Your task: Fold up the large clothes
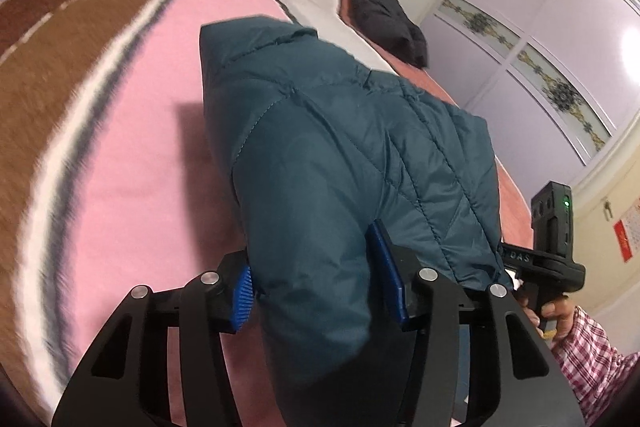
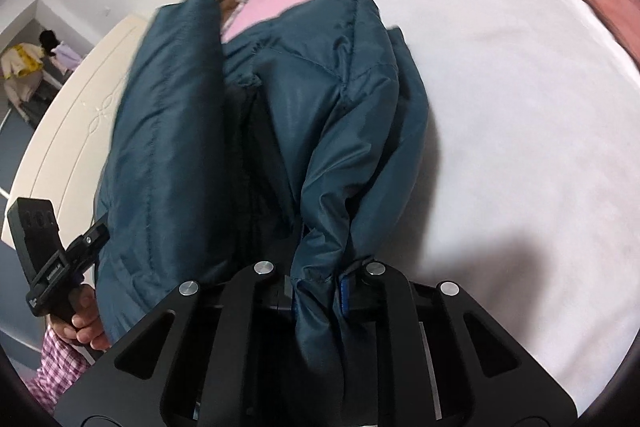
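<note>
A teal quilted puffer jacket (image 1: 340, 155) lies lifted off the pink striped blanket (image 1: 140, 147) on the bed. In the left wrist view my left gripper (image 1: 314, 285) has a thick fold of the jacket filling the space between its blue pads (image 1: 386, 271), which press on it from both sides. In the right wrist view my right gripper (image 2: 320, 297) is shut on a bunched edge of the jacket (image 2: 280, 131), which hangs away over the white part of the blanket (image 2: 500, 107). Each view shows the other gripper's handle in a hand (image 1: 556, 311) with a checked sleeve.
A folded black garment (image 1: 386, 15) lies at the bed's far end. Lilac wardrobe doors (image 1: 540, 27) stand to the right. A cream bed board (image 2: 80, 95) runs along the left of the right wrist view, with clothes (image 2: 24, 67) on the floor beyond.
</note>
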Motion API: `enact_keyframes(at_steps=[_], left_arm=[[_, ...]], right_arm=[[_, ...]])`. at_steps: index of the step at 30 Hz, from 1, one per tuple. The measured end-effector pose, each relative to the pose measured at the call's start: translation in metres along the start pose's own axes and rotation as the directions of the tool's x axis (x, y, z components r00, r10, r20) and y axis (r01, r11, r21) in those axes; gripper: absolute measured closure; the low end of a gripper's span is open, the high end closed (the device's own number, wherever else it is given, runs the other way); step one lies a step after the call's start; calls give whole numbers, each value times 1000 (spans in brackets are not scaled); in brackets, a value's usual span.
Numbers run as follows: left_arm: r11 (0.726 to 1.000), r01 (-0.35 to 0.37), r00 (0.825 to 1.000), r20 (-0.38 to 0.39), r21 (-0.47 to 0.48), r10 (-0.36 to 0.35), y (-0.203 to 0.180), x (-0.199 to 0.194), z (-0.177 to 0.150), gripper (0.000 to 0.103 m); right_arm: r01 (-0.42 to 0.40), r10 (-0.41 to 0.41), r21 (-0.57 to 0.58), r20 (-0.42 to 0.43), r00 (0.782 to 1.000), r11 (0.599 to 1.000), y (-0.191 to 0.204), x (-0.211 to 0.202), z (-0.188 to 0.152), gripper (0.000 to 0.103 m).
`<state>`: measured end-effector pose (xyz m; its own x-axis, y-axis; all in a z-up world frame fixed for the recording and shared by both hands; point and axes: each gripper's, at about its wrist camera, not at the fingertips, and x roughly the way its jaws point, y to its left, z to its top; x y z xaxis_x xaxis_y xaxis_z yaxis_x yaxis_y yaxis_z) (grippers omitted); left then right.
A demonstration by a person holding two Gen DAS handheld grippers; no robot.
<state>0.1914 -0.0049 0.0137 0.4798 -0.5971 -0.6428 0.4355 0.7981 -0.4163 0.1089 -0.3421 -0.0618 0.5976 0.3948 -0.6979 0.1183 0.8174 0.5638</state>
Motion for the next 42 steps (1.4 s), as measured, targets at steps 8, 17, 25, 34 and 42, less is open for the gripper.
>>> enact_keyframes(at_steps=[8,17,25,34,42], left_arm=[[994,-105,993,49,-33,107,67,-4,52,53],[988,-108,992,47,-109,113,96,7,54,45],[974,-199,978,37,-108,204,91,-10,49,35],[974,-208,972,94,-85,216,72,-53,34,34],[982,-163,981,93,-93,172,52,-76,-4,34]], right_arm=[[-2,3,-115,4,1000,993,70,64,36,89],[41,-45,-106,-34,998,994,79,91,43,88],[4,-3,2,-92,996,1000,73,75,51,76],[7,-8,42,19,1000,999,67,7,43,70],[-4,13,-165,53,999,986,118,-37,1,97]])
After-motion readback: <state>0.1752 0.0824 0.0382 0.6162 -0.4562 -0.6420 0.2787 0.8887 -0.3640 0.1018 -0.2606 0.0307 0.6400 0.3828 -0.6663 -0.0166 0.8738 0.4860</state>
